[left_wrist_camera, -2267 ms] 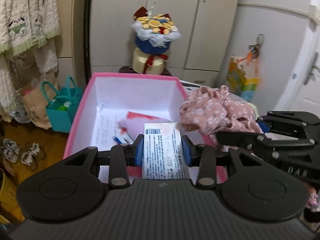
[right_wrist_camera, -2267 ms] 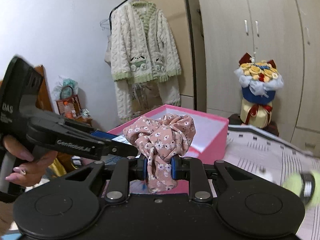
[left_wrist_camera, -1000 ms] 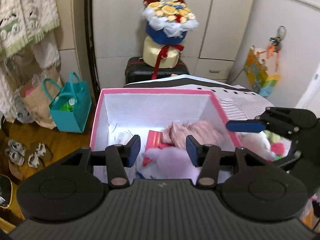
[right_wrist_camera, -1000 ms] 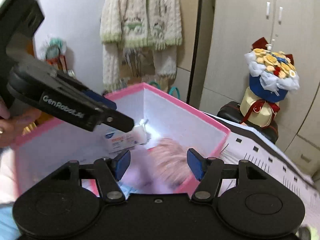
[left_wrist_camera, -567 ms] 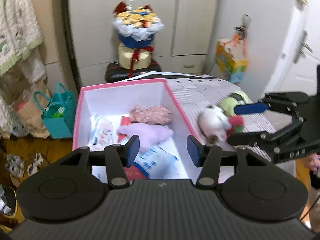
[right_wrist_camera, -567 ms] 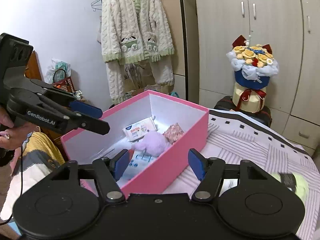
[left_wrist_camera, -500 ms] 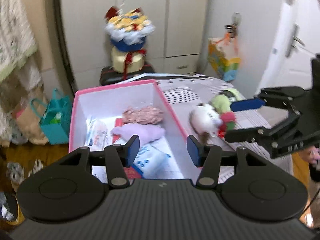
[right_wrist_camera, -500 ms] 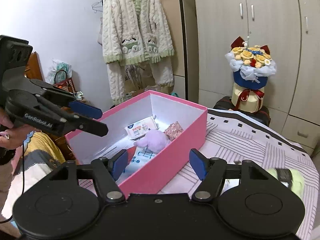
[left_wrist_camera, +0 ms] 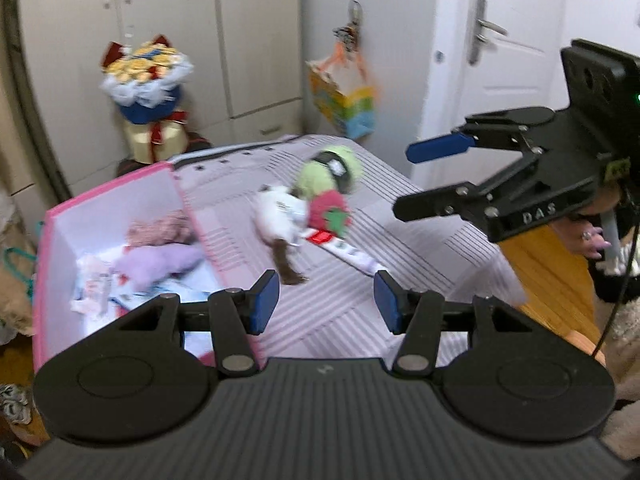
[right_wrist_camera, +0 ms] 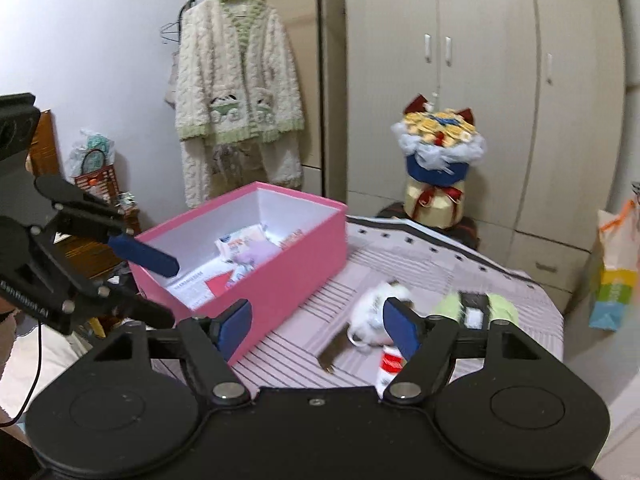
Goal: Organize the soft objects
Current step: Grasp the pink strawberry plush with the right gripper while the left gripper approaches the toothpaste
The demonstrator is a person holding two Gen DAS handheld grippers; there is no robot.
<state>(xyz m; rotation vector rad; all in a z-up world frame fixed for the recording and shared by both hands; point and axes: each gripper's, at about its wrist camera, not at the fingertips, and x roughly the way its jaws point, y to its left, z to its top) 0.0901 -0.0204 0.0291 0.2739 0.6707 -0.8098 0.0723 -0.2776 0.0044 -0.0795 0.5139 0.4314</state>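
Note:
A pink box (left_wrist_camera: 42,256) (right_wrist_camera: 288,272) stands on a striped table (left_wrist_camera: 420,240) (right_wrist_camera: 440,264). It holds a floral cloth (left_wrist_camera: 160,228), a purple soft item (left_wrist_camera: 156,260) and tissue packs (right_wrist_camera: 240,242). On the table right of the box lie a white plush (left_wrist_camera: 276,212) (right_wrist_camera: 370,312), a green plush (left_wrist_camera: 332,170) (right_wrist_camera: 476,308), a red strawberry plush (left_wrist_camera: 328,212) and a red-and-white tube (left_wrist_camera: 344,246). My left gripper (left_wrist_camera: 326,300) (right_wrist_camera: 148,280) is open and empty above the table. My right gripper (right_wrist_camera: 316,328) (left_wrist_camera: 420,176) is open and empty above the plushes.
A flower bouquet (left_wrist_camera: 144,92) (right_wrist_camera: 438,160) stands behind the table by the wardrobe (right_wrist_camera: 480,60). A colourful bag (left_wrist_camera: 344,100) hangs on a hook. A knit cardigan (right_wrist_camera: 236,92) hangs at the left. A door (left_wrist_camera: 504,60) is at the right.
Both grippers released their loads into the box, the left a tissue pack, the right the floral cloth. Both drew back open and swung right toward the plushes on the table.

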